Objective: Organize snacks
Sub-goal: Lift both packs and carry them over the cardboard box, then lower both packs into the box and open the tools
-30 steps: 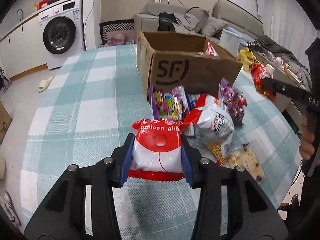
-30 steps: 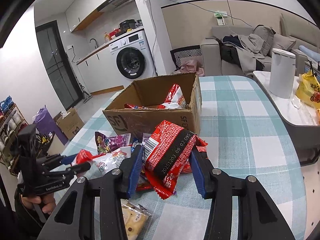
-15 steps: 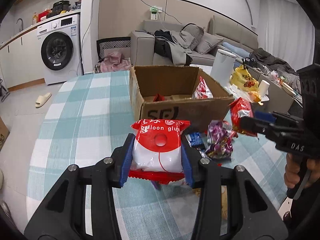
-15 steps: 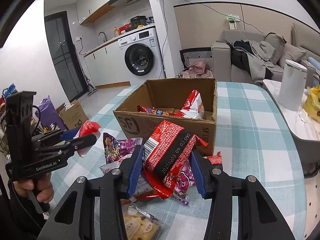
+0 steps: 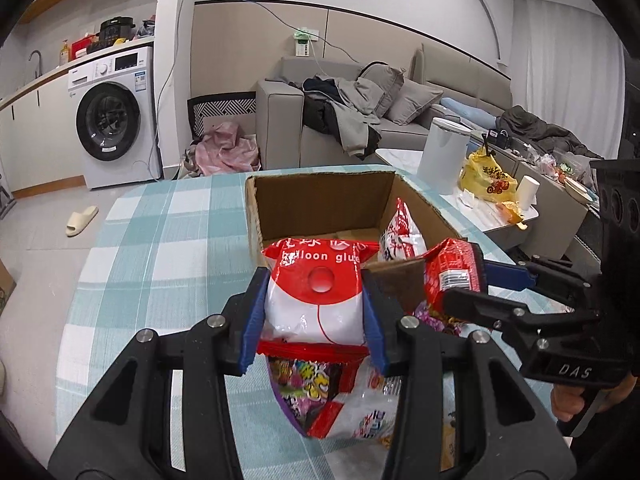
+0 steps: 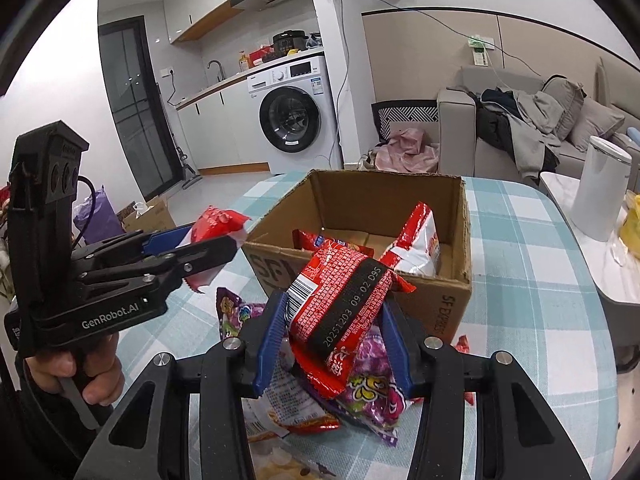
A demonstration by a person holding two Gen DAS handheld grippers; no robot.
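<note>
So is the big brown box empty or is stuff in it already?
Not empty. The open cardboard box already has a red-and-white snack bag leaning inside and another red packet beside it, with bare cardboard floor between them.

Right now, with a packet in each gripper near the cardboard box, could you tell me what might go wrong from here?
1. The left gripper and right gripper are close together at the cardboard box; they could collide.
2. The red noodle packet sits tilted in the right gripper, so it might slip out short of the box.
3. The balloon glue packet is still over the loose snack pile, not the box; releasing now would miss.
</note>
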